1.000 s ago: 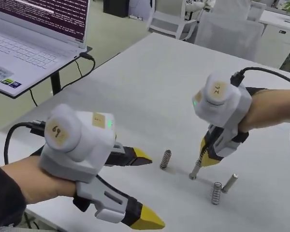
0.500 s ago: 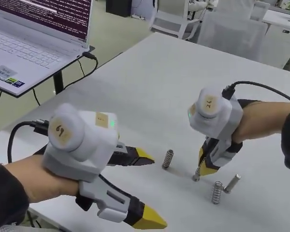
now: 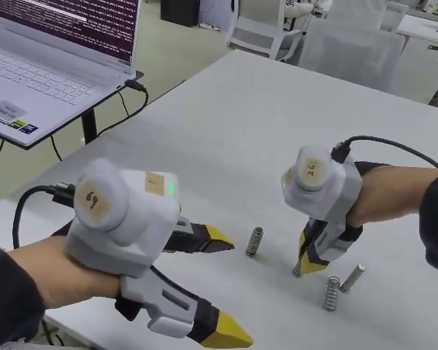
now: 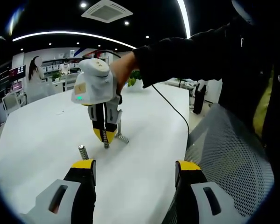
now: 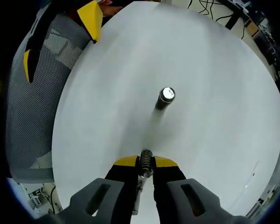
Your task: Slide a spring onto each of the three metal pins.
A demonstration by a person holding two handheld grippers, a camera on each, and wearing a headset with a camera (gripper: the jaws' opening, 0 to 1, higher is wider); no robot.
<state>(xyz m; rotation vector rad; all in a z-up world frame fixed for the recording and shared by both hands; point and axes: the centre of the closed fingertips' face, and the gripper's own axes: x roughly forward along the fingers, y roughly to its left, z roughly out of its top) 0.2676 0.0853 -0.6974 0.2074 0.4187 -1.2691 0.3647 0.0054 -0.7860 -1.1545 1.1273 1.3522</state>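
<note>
My right gripper [image 3: 306, 265] points straight down at the white table [image 3: 226, 124], shut on a spring [image 5: 146, 156]. A metal pin's lower end [image 3: 297, 272] pokes out below the tips onto the table. Just left of it a second spring [image 3: 254, 241] stands upright; from above it shows a shiny metal top [image 5: 166, 94]. A third spring [image 3: 331, 293] stands to the right, beside a bare pin [image 3: 352, 277] lying flat. My left gripper [image 3: 223, 286] hovers open and holds nothing at the near left, facing the right gripper [image 4: 105, 136] and the upright spring [image 4: 83, 151].
An open laptop [image 3: 51, 51] sits on a stand off the table's left side, a cable [image 3: 135, 87] plugged into its corner. A mesh chair [image 4: 233, 154] stands by the table's near edge. White chairs [image 3: 336, 36] stand beyond the far edge.
The right gripper has come down a little with its spring, so less of the pin shows beneath its tips. The left gripper has stayed about where it was.
</note>
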